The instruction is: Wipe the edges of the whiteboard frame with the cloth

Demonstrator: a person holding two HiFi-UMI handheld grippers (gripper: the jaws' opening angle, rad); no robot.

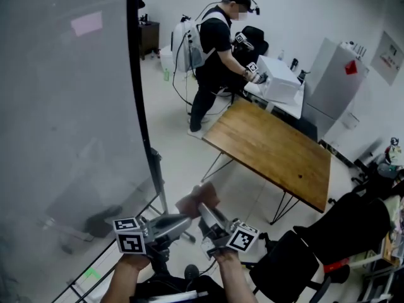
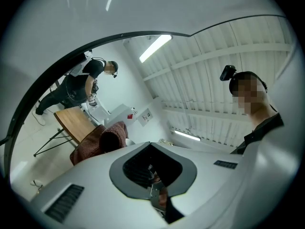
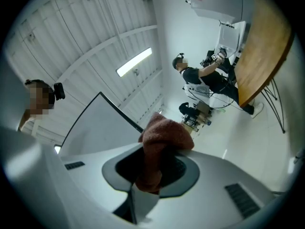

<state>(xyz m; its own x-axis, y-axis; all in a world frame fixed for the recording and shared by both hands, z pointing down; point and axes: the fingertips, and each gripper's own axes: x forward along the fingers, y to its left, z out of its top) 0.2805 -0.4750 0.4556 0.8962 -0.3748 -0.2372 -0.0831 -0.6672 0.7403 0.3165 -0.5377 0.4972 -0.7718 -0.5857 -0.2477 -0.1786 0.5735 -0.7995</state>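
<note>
The whiteboard (image 1: 63, 118) fills the left of the head view, and its black frame edge (image 1: 142, 118) runs steeply down the middle. A brown cloth (image 1: 197, 201) hangs bunched just right of the frame's lower end. My right gripper (image 1: 206, 211) is shut on the cloth; in the right gripper view the cloth (image 3: 159, 140) sticks up out of the jaws of the right gripper (image 3: 152, 168), with the frame (image 3: 119, 111) behind. My left gripper (image 1: 180, 221) sits beside it, shut with nothing held. In the left gripper view the cloth (image 2: 97, 141) lies just past the left gripper (image 2: 150, 151).
A wooden table (image 1: 271, 147) on thin black legs stands to the right. A person (image 1: 214, 49) works at a white desk (image 1: 278, 84) further back. A black chair (image 1: 334, 238) is at the lower right. The whiteboard's metal stand (image 1: 161, 191) reaches the floor near my grippers.
</note>
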